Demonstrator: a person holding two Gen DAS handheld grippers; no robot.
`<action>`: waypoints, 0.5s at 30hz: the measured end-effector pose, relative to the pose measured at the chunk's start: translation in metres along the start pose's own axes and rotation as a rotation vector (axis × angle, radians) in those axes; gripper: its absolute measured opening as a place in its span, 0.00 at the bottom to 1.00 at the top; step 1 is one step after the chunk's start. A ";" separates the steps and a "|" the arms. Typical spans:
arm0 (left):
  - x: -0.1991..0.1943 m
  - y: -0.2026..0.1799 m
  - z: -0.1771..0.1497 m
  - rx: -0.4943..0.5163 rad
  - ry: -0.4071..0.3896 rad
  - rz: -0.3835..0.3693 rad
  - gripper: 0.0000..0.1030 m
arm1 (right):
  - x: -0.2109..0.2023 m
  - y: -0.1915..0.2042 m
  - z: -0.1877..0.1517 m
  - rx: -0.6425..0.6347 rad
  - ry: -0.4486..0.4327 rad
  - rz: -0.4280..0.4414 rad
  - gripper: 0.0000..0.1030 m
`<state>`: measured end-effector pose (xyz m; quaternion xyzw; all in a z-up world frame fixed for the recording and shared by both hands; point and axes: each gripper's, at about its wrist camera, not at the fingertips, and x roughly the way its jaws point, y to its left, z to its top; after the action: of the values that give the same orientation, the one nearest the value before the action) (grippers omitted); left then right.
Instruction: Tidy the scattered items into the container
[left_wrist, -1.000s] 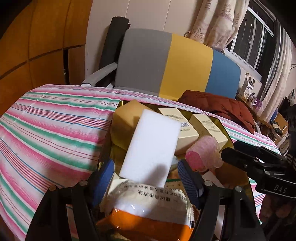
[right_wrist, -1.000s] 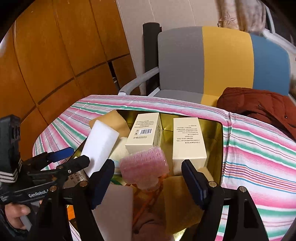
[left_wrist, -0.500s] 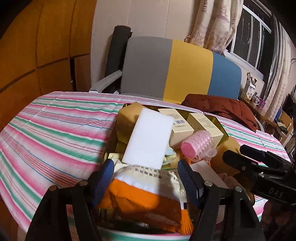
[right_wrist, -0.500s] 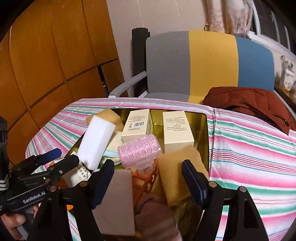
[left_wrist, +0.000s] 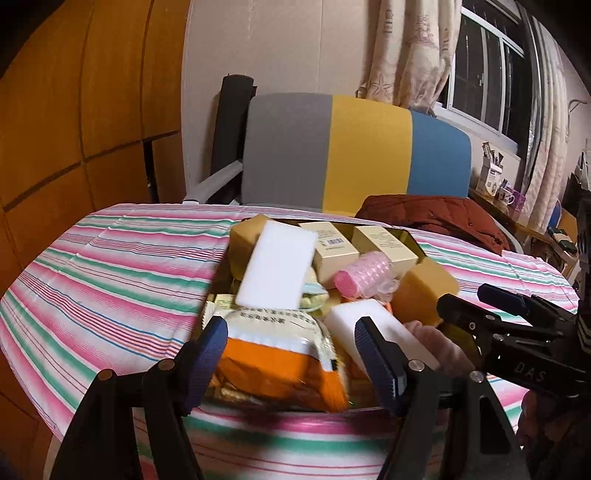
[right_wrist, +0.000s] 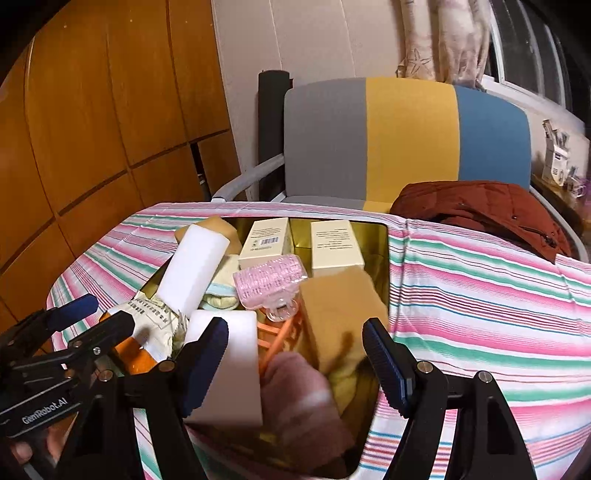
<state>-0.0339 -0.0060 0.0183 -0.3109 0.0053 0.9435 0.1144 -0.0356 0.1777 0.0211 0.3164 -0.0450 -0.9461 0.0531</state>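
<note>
A gold container (right_wrist: 382, 254) on the striped table holds the items piled together. In it are a white sponge (left_wrist: 277, 266), two cream boxes (left_wrist: 332, 247), a pink hair roller (left_wrist: 364, 273), a tan sponge (left_wrist: 424, 291), an orange-and-white snack packet (left_wrist: 280, 354), a second white block (right_wrist: 229, 369) and a pink cloth (right_wrist: 299, 398). My left gripper (left_wrist: 293, 354) hovers open at the container's near left end, nothing pinched. My right gripper (right_wrist: 295, 360) stands open at the near right end, also empty. Each gripper shows in the other's view: right gripper (left_wrist: 498, 314), left gripper (right_wrist: 74, 321).
The pink, green and white striped cloth (left_wrist: 110, 280) covers the round table. A grey, yellow and blue chair (left_wrist: 354, 147) stands behind it with a dark red jacket (left_wrist: 436, 218) on the seat. Wood panelling is at the left, a window and cluttered shelf at the right.
Both grippers have drawn back from the container, so the table's near edge now shows. The items stay in the container and neither gripper has taken hold of anything.
</note>
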 end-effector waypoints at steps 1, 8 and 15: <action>-0.001 -0.003 -0.002 0.007 0.001 -0.002 0.71 | -0.004 -0.003 -0.003 0.002 -0.005 -0.007 0.76; -0.010 -0.028 -0.013 0.054 0.001 -0.019 0.71 | -0.026 -0.033 -0.023 0.047 -0.019 -0.041 0.76; -0.017 -0.050 -0.022 0.085 0.006 -0.025 0.71 | -0.050 -0.052 -0.044 0.093 -0.051 -0.074 0.77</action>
<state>0.0033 0.0369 0.0132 -0.3086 0.0418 0.9400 0.1393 0.0269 0.2338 0.0100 0.2958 -0.0785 -0.9520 0.0024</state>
